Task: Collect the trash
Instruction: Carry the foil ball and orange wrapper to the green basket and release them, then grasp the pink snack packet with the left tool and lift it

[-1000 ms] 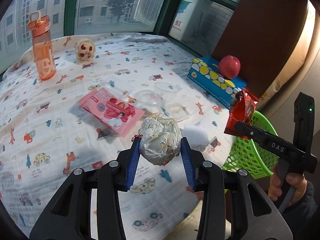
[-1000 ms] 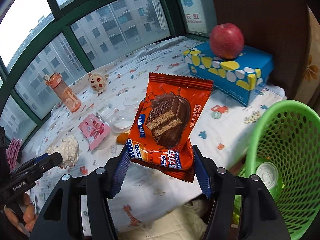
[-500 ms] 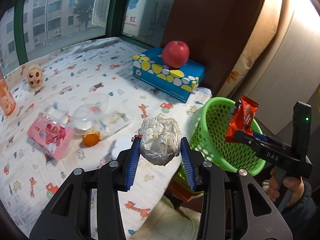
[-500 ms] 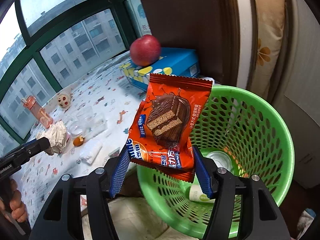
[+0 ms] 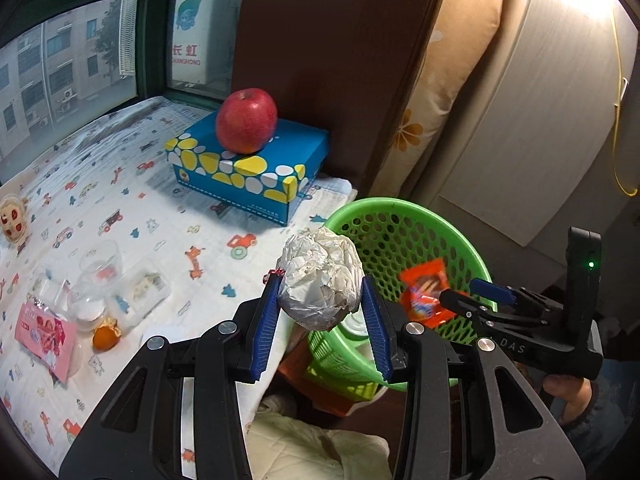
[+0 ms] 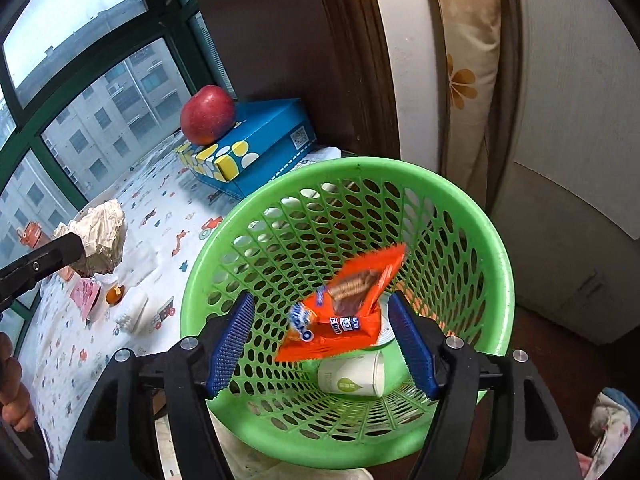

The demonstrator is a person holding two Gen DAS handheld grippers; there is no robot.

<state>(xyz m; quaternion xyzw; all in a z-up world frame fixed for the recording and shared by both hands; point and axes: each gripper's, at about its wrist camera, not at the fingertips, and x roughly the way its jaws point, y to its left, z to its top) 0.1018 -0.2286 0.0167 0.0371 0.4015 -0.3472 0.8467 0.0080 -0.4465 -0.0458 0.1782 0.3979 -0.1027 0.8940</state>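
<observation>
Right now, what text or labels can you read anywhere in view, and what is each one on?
"CHANGHONG": white sign outside the window, under two red characters.
"DAS": body of the right gripper.
Orange snack wrapper: blue and white print, too blurred to read.
Blue box: QR code only.
Pink packet: too small.

One green mesh basket point(image 6: 472, 200) stands by the bed. Inside it are one orange snack wrapper point(image 6: 344, 304) and one paper cup point(image 6: 352, 374). There is one crumpled foil ball point(image 5: 320, 280), one red apple point(image 5: 247, 120), one blue tissue box point(image 5: 256, 168), one pink packet point(image 5: 44, 332) and one small orange fruit point(image 5: 105, 336).
</observation>
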